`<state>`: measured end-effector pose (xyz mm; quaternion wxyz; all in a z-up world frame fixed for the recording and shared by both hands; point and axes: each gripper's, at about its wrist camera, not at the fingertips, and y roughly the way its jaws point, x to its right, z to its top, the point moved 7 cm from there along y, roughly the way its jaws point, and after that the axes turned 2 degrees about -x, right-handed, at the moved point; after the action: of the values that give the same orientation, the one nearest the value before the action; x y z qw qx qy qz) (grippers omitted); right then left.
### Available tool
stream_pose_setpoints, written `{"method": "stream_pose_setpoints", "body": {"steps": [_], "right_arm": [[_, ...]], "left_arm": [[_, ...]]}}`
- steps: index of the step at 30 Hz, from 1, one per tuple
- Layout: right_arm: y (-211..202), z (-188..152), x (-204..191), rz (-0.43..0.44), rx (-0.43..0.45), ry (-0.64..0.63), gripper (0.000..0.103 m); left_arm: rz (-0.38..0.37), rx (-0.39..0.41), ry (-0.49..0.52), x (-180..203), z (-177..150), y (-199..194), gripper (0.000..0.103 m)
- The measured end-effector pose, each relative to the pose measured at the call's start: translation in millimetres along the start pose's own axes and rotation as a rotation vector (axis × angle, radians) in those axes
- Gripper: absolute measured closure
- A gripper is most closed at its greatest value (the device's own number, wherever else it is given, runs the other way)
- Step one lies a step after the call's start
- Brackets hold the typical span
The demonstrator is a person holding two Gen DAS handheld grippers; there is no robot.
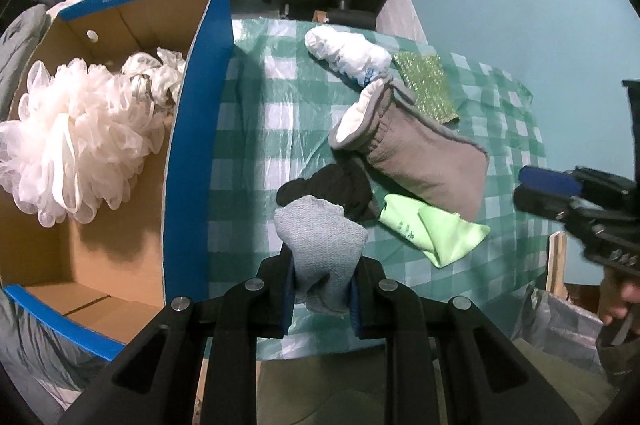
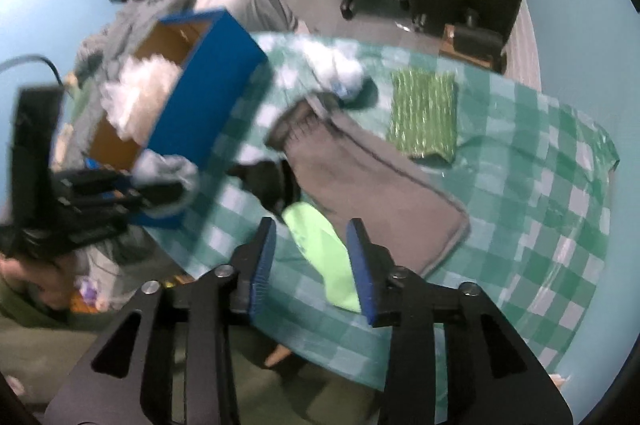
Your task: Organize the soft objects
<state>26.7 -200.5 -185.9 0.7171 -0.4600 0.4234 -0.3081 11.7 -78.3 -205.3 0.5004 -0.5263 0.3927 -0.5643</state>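
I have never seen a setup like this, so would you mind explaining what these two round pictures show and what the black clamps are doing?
There is no robot here: a person holds a two-fingered gripper in each hand, and each one carries a wide-angle camera looking along its fingers, hence the round pictures.

In the left-hand view, the left gripper is shut on a light grey sock, lifted beside a blue cardboard box that already holds a white bath pouf.

In the right-hand view, the right gripper is open above a lime-green cloth without gripping it.

On the green checked tablecloth also lie a grey mitten, a black fabric piece, a glittery green sponge and a white bundle.
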Motion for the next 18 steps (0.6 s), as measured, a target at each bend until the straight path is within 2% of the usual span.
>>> {"method": "stream_pose_setpoints", "body": {"steps": [4, 10, 18], "right_arm": [[27.0, -18.5, 5.5, -0.047, -0.070, -0.008, 0.053], [62.1, -43.3, 9.9, -0.092, -0.138, 0.019, 0.050], [91.4, -49.1, 9.0, -0.173, -0.144, 0.030, 0.050]], "left_arm": [[0.004, -0.020, 0.006, -4.0, -6.2, 5.4, 0.082], [0.006, -0.039, 0.028, -5.0, -11.8, 8.5, 0.082], [0.006, -0.044, 0.082, -2.9, -12.1, 6.2, 0.082]]}}
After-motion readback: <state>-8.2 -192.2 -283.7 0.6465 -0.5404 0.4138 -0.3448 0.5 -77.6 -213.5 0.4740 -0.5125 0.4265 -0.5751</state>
